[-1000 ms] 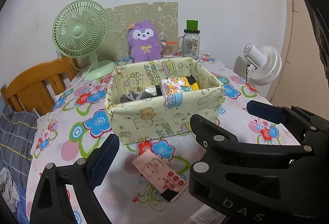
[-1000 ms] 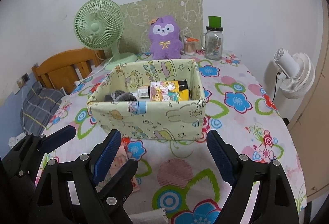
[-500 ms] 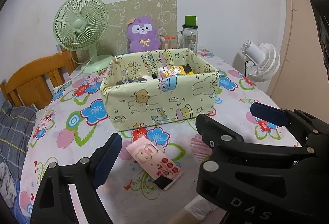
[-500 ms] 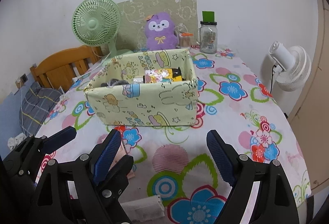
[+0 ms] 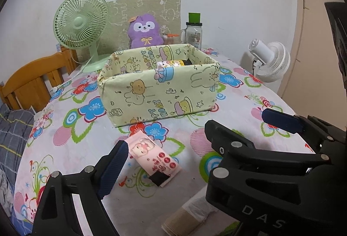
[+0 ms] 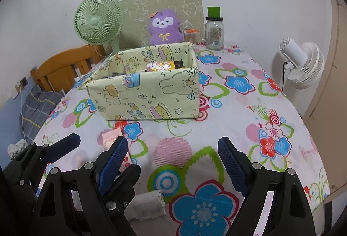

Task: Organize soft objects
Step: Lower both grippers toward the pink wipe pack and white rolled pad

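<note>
A pale yellow-green cartoon-print fabric box [image 5: 158, 92] [image 6: 147, 97] stands mid-table with several small packets inside. A pink packet [image 5: 154, 156] lies flat on the floral tablecloth in front of it; in the right wrist view [image 6: 112, 138] it is partly hidden by gripper fingers. A white tissue pack [image 6: 147, 205] [image 5: 190, 214] lies near the front edge. My left gripper [image 5: 195, 145] is open and empty, low over the pink packet. My right gripper [image 6: 173, 162] is open and empty, to the right of the left one. A purple plush [image 5: 145, 32] sits at the back.
A green desk fan [image 5: 81, 23] and a glass jar with a green lid [image 5: 193, 32] stand at the back by the wall. A white fan [image 5: 269, 58] stands beyond the table's right edge. A wooden chair [image 5: 32, 79] is at the left.
Both grippers have drawn back from the box and dropped lower, so the box looks farther away and its inside is less visible. The pink packet now sits between the left gripper's fingers.
</note>
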